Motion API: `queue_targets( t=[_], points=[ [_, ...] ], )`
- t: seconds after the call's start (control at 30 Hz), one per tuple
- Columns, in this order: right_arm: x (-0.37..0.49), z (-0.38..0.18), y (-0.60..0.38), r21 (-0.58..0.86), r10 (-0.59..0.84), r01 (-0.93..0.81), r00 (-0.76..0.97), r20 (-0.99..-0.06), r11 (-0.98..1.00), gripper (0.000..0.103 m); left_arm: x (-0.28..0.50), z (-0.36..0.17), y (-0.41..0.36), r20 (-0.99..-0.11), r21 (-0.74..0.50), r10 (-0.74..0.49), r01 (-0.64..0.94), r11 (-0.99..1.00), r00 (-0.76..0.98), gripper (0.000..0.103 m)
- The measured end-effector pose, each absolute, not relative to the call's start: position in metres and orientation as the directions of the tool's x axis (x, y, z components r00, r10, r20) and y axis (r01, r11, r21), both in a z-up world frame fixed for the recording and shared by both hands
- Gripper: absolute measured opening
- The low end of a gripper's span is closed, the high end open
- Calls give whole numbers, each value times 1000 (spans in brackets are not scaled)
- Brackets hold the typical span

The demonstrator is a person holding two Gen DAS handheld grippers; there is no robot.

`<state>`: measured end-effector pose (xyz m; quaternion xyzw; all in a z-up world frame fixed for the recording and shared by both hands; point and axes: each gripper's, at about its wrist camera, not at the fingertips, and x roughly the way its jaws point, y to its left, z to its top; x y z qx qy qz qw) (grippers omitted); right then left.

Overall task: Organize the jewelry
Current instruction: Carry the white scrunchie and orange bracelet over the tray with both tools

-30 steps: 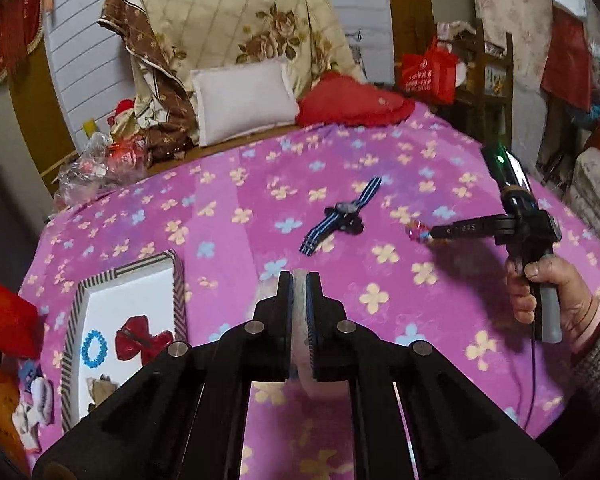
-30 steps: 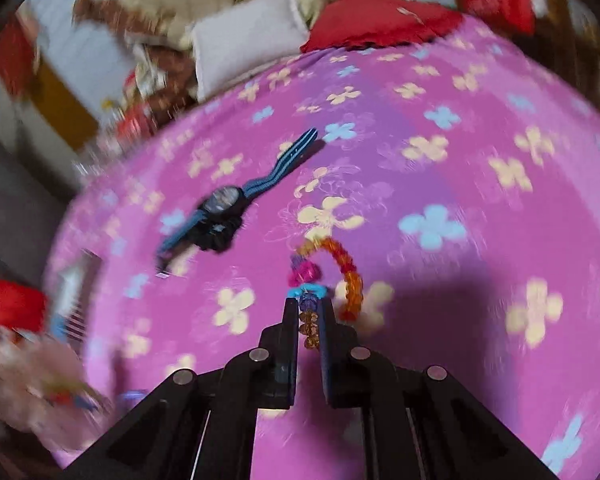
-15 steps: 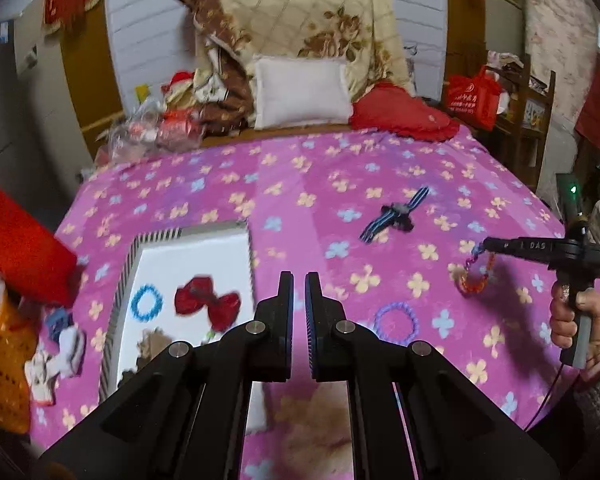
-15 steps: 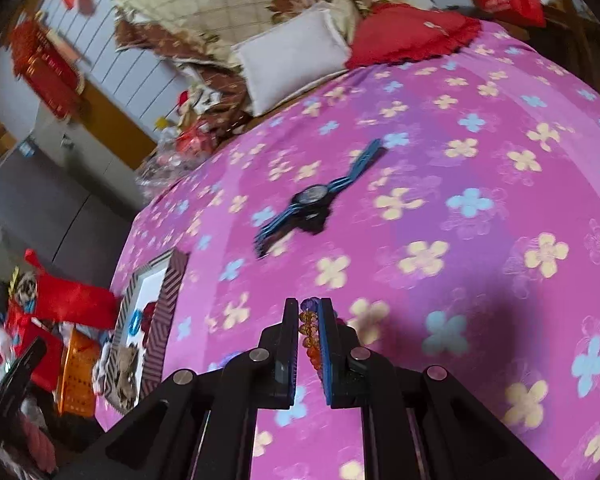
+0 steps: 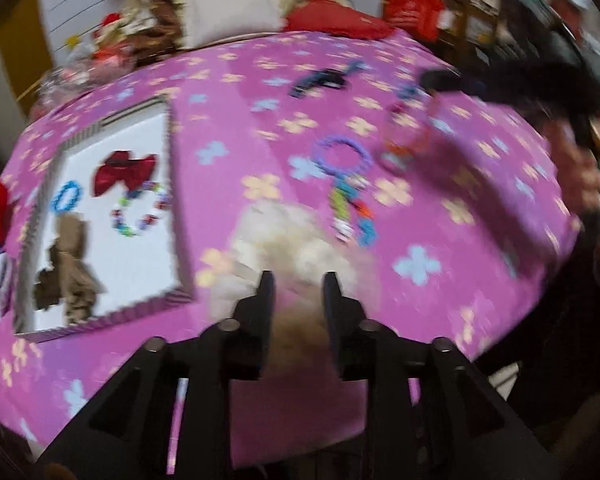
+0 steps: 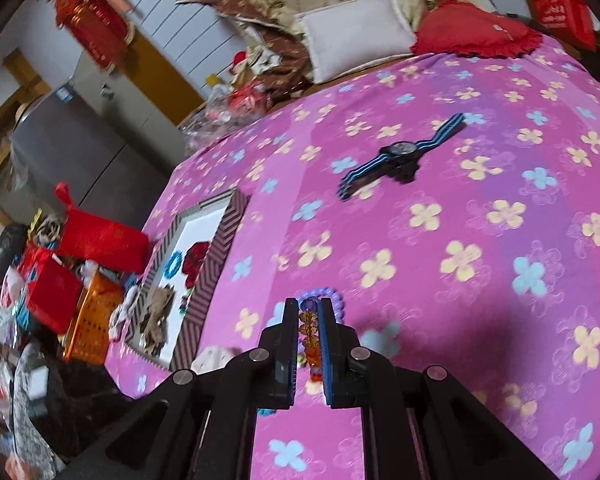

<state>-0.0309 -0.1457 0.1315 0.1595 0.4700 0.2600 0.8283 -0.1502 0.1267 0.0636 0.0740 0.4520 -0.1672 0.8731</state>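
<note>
right tool [image 6: 309,320]: clamped on a string of amber beads [image 6: 310,334], which is pinched between the two fingers and held up above the pink flowered cloth [image 6: 460,280]. In the left view the same beads [image 5: 404,140] are seen dangling off its tip, pretty blurry.
left tool [image 5: 296,292]: fingers are set apart, nothing is gripped, and it's held over the near edge of the cloth.
tray [image 5: 168,200]: a striped frame with a white inside, parked on the left of the cloth.
inside the tray: a red bow [image 5: 125,168], a small blue ring bracelet [image 5: 65,197], a multicolour bead bracelet [image 5: 140,216] and a brown lumpy thing [image 5: 70,268] that can't be made out.
purple bead bracelet [image 5: 342,156]: left lying on the cloth, right of the tray, with a colourful bead piece [image 5: 350,216] just near of it.
watch [image 6: 402,152]: blue striped strap, laid flat toward the far side, well apart from everything else.
</note>
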Motion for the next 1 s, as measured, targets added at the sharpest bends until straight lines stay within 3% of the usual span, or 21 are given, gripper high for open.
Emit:
queue_targets(
  t=[0.1,0.33,0.37,0.4,0.57,0.8,1.0],
  points=[
    [-34,133,-139,498,579,-294,419,-700,816,9,-154,58,116,-810,-12,-242,397,918,535,49],
    [-35,130,-132,486,567,-293,410,-714,824,9,-146,35,102,-844,56,-179,415,908,505,48],
    [-35,130,-131,486,568,-293,408,-715,823,9,-143,32,102,-854,66,-157,402,913,496,34],
    [-35,130,-130,486,568,-294,408,-715,823,9,-141,30,104,-862,54,-155,392,918,483,13],
    [-33,135,-119,473,564,-309,404,-720,825,9,-133,48,129,-844,-60,-227,334,941,485,9],
    [-25,148,-88,458,570,-347,390,-723,818,9,-117,122,191,-716,-224,-325,237,945,618,9],
    [-13,167,-45,438,577,-393,384,-721,809,9,-81,131,243,-674,-292,-288,112,950,681,9]
  ],
)
